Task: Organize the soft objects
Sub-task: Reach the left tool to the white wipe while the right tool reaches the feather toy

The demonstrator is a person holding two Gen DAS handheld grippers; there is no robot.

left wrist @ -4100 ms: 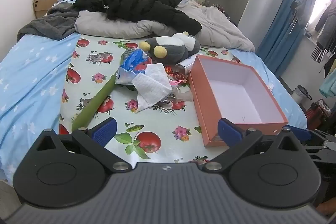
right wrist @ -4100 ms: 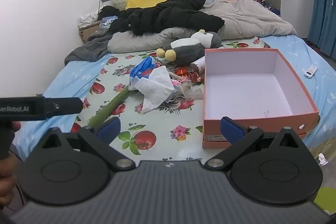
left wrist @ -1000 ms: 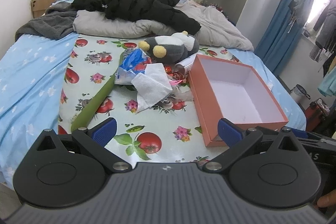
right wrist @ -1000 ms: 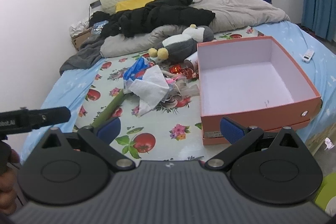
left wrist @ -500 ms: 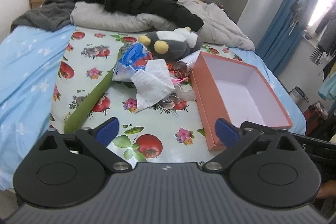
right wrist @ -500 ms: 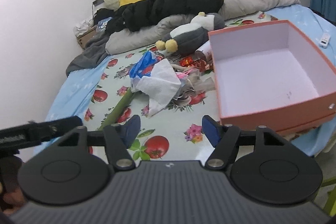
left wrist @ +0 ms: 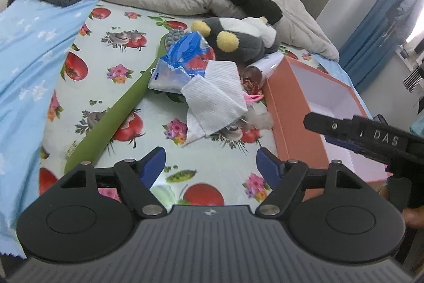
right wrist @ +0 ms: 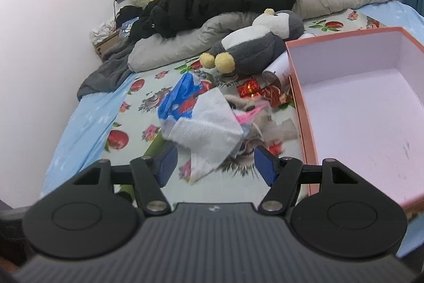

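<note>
Beside the orange box's [right wrist: 302, 108] left wall, the closing left gripper [left wrist: 210, 163] and parted right gripper [right wrist: 213, 163] hover empty above the white cloth [right wrist: 209, 121].

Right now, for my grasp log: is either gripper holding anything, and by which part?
Nothing is held. The left gripper, jaws closing, and the right gripper are both empty above the fruit-print cloth.

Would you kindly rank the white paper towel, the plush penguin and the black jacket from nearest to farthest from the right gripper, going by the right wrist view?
1. White paper towel: just ahead of the right gripper, whose jaws are open and empty.
2. Plush penguin: farther back, beside the box's far corner.
3. Black jacket: farthest, on the bedding near the headboard.
</note>
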